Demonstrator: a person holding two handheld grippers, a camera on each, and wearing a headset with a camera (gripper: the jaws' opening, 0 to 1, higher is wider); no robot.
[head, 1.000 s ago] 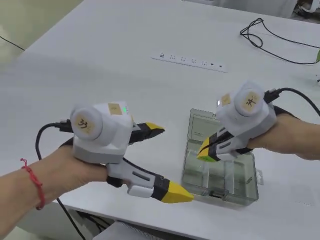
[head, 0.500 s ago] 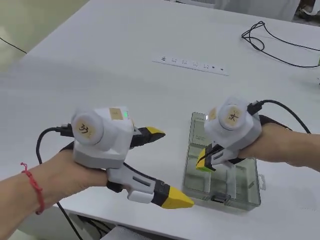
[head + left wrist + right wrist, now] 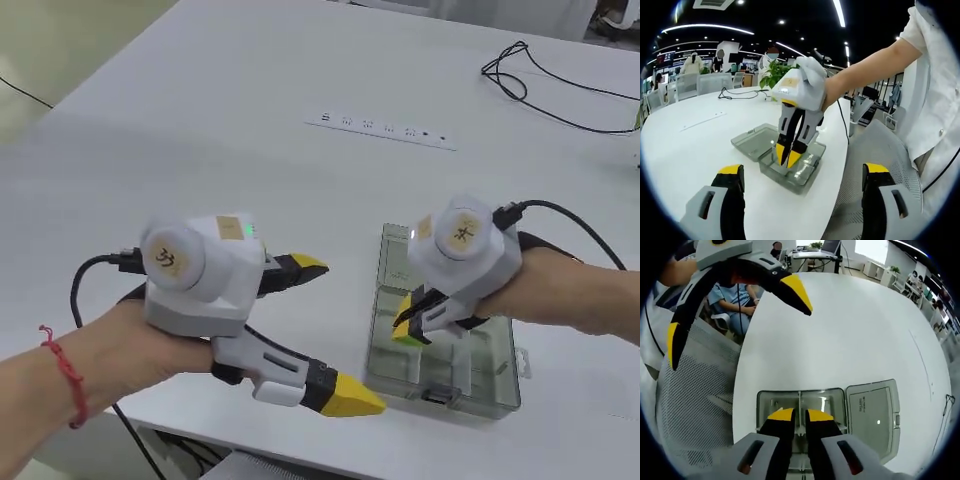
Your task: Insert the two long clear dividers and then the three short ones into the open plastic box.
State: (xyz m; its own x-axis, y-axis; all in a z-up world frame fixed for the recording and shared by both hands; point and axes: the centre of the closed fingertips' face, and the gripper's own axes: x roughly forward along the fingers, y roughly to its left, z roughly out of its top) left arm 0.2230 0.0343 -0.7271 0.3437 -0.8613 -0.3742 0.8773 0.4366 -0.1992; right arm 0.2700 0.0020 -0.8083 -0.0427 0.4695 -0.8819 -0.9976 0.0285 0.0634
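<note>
left gripper (image 3: 330, 332): nearest to me, left of the box and apart from it, jaws spread wide and holding nothing.
box (image 3: 500, 385): open on the white table (image 3: 200, 120), close to its near edge. nothing braces it.
right gripper (image 3: 412, 326): tips down inside the box, jaws drawn almost together with a thin gap left.
divider (image 3: 800, 401): a clear strip stands upright across the box, in line with that gap. i cannot tell whether the jaws pinch it or only straddle it.
lid (image 3: 398, 252): lies open and flat on the far side of the box.
power strip (image 3: 385, 129): well beyond, out of the way.
risk, seating: the plastic is clear and the slots look hard to see. a push with the strip off its slots could bow or jam it.
risk, sliding: a hard press could skid the unbraced box toward the near edge.
</note>
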